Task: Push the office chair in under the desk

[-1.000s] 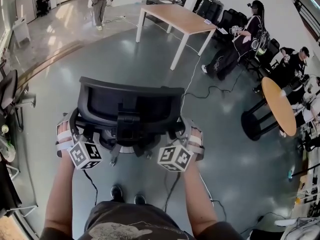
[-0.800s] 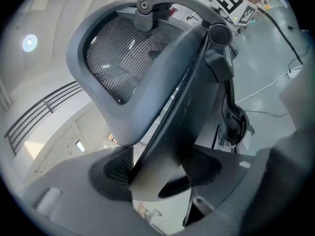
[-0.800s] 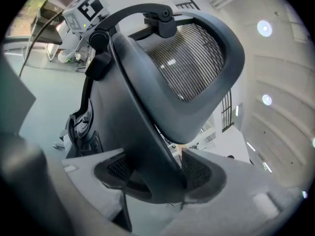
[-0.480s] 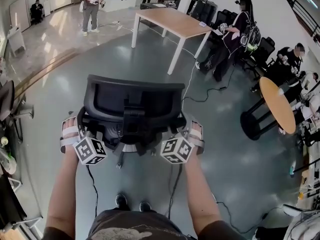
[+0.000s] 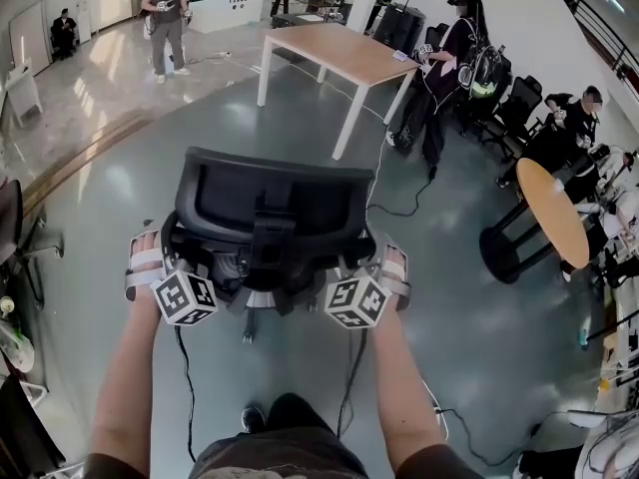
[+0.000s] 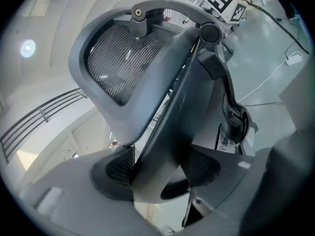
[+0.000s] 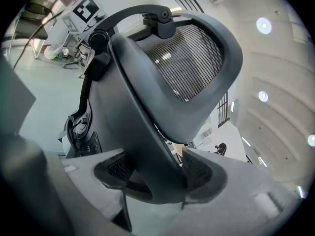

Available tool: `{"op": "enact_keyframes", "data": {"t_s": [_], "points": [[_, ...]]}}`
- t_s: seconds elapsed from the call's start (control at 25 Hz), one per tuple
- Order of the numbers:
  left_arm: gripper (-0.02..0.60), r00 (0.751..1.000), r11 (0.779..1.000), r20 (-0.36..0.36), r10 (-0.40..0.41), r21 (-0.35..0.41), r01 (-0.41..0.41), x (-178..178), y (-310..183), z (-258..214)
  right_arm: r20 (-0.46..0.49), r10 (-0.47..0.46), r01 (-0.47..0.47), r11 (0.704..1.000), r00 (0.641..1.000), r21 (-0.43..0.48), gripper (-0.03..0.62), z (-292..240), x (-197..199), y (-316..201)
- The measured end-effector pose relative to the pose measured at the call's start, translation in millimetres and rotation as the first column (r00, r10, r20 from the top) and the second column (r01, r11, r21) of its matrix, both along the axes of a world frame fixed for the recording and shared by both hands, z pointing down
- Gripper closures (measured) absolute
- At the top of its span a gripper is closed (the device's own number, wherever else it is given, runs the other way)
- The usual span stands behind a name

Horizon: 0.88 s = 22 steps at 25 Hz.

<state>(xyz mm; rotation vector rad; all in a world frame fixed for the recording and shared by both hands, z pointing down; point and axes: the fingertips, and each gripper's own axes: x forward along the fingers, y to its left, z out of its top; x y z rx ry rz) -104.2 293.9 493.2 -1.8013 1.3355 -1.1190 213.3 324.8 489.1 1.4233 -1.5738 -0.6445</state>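
Observation:
A black mesh-backed office chair (image 5: 270, 208) stands on the grey floor right in front of me, its back toward me. My left gripper (image 5: 170, 262) grips the left side of the chair's back frame (image 6: 167, 107); its jaws have just been closing, and the frame bar sits pressed between the pads. On the right side of the same frame (image 7: 142, 127), my right gripper (image 5: 367, 267) is shut too. The wooden desk (image 5: 344, 50) with white legs stands farther ahead, beyond the chair.
A round wooden table (image 5: 554, 208) on a black base stands to the right. A person in black (image 5: 449, 63) stands at the desk's right end, with black chairs behind. Cables (image 5: 399, 183) trail across the floor. Another chair (image 5: 10, 228) is at the left edge.
The chair and both grippers have rolled forward across the floor toward the desk. The person in black by the desk has gone from sitting to standing.

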Motion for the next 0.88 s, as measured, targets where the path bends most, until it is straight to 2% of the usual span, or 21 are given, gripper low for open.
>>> {"op": "enact_keyframes", "data": {"t_s": [0.16, 0.4, 0.52, 0.68, 0.88], "points": [[0.276, 1.000, 1.000, 0.002, 0.009, 0.006, -0.009, 2, -18, 18, -0.006, -0.008, 0.008, 1.000, 1.000, 0.007, 0.315, 18, 2, -18], [0.276, 1.000, 1.000, 0.006, 0.022, 0.003, -0.022, -17, -92, -21, 0.003, -0.003, 0.003, 1.000, 1.000, 0.003, 0.315, -21, -17, -94], [0.275, 1.000, 1.000, 0.004, 0.017, 0.003, -0.017, -22, -116, -18, 0.008, -0.004, 0.004, 1.000, 1.000, -0.011, 0.315, -18, -22, -119], [0.275, 0.999, 0.999, -0.002, 0.034, 0.013, -0.034, -18, -154, -22, 0.012, -0.014, 0.014, 1.000, 1.000, 0.015, 0.315, -21, -19, -155], [0.275, 1.000, 1.000, 0.001, 0.014, 0.017, -0.014, -15, -202, -24, 0.014, -0.030, 0.030, 1.000, 0.999, -0.004, 0.315, -22, -16, -206]]}}
